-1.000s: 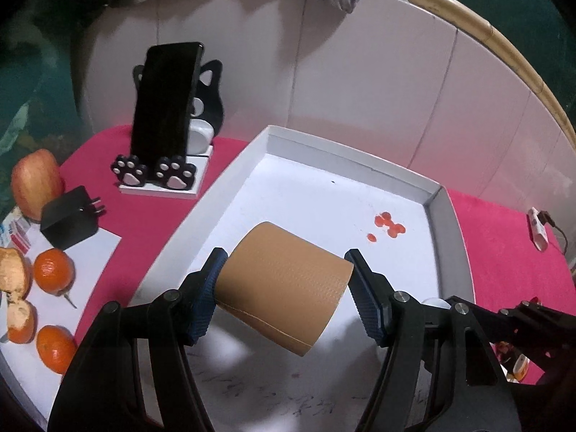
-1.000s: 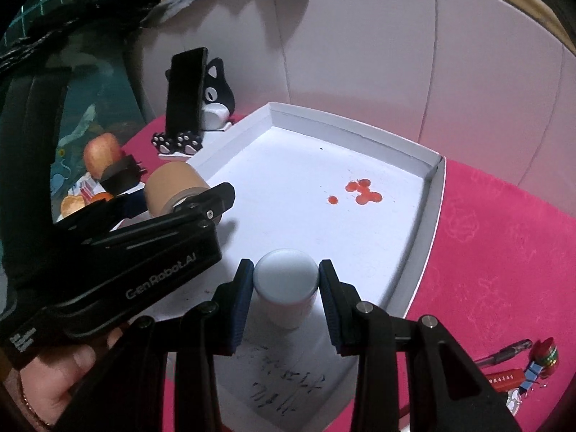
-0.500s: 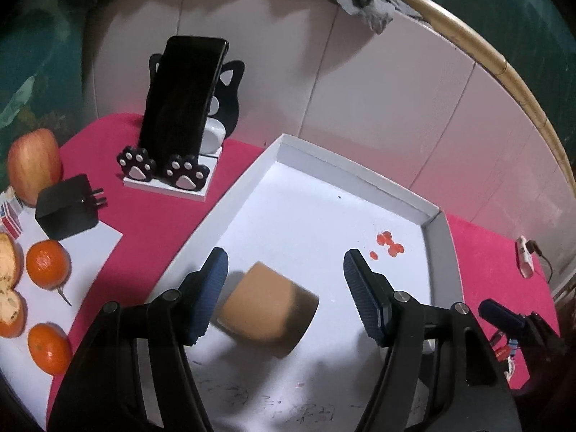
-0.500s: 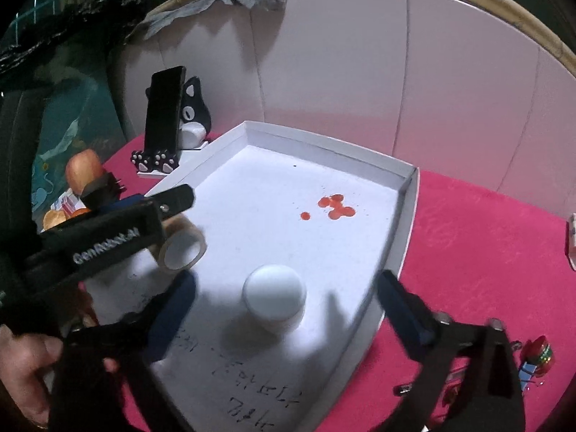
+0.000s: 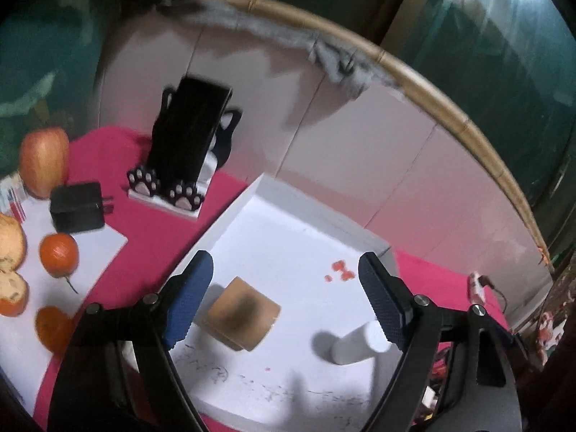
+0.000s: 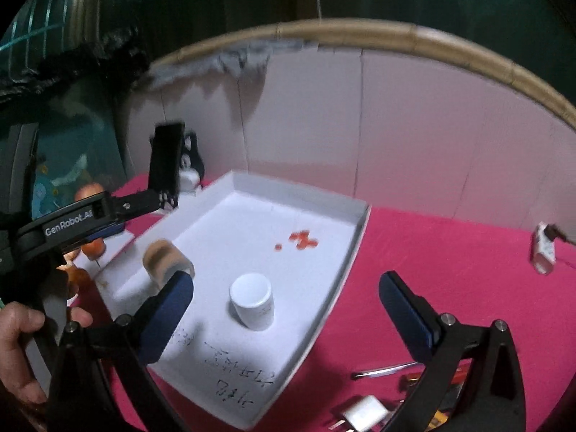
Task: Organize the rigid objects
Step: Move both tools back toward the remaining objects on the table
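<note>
Left tool (image 5: 284, 302) and right tool (image 6: 286, 318) both hang spread, gripping nothing. Below them, in the white tray (image 6: 354, 248) on the desk (image 6: 450, 270), the tape roll (image 5: 243, 318) lies on its side; the white bottle (image 6: 252, 300) stands upright nearby, apart.

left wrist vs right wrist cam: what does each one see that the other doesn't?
Left wrist only: the black charger and the peeled orange pieces on white paper. Right wrist only: a white plug and a pen on the pink cloth, plus the left gripper from outside. Both: white tray, tape roll, white bottle, phone on its cat stand.
</note>
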Tool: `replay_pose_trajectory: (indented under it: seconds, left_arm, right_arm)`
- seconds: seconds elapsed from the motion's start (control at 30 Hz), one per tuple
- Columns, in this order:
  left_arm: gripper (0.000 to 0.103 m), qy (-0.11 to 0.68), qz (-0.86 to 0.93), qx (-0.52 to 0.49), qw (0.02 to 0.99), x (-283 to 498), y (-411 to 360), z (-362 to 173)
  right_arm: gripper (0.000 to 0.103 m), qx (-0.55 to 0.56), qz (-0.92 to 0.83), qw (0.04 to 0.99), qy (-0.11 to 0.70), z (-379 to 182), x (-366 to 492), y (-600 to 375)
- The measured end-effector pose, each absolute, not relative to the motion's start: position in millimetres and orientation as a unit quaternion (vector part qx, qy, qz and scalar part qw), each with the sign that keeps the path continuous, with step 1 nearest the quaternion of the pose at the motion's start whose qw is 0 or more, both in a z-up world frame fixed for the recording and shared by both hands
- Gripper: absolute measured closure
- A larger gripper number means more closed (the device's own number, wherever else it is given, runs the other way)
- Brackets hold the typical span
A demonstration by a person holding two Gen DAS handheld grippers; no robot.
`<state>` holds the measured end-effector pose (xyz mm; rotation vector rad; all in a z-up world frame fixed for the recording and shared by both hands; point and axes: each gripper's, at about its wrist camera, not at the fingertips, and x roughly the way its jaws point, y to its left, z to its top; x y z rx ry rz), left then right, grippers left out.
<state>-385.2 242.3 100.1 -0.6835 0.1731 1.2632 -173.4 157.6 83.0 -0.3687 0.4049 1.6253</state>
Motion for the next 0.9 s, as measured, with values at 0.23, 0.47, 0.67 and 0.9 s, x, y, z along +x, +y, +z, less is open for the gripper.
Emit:
replay_pose_trajectory:
  seconds: [0.23, 0.47, 0.67, 0.9]
  left_arm:
    - [0.019, 0.054, 0.546, -0.25, 0.798, -362, 192, 135]
    - [0.019, 0.092, 0.473, -0.242, 0.842, -302, 161, 134]
    - [0.019, 0.197, 0.44, -0.201, 0.853, -244, 144, 102]
    - [0.019, 0.269, 0.39, -0.222, 0.852, -214, 119, 49]
  right_arm:
    - [0.0, -0.06, 0.7, 0.705, 0.095, 136, -132, 92]
    - [0.0, -0.044, 0.671, 0.729, 0.125, 136, -66, 56]
    - [0.0, -0.117, 0.653, 0.728, 0.17, 78, -40, 49]
    - [0.014, -0.177, 0.661, 0.699, 0.209, 31, -29, 54]
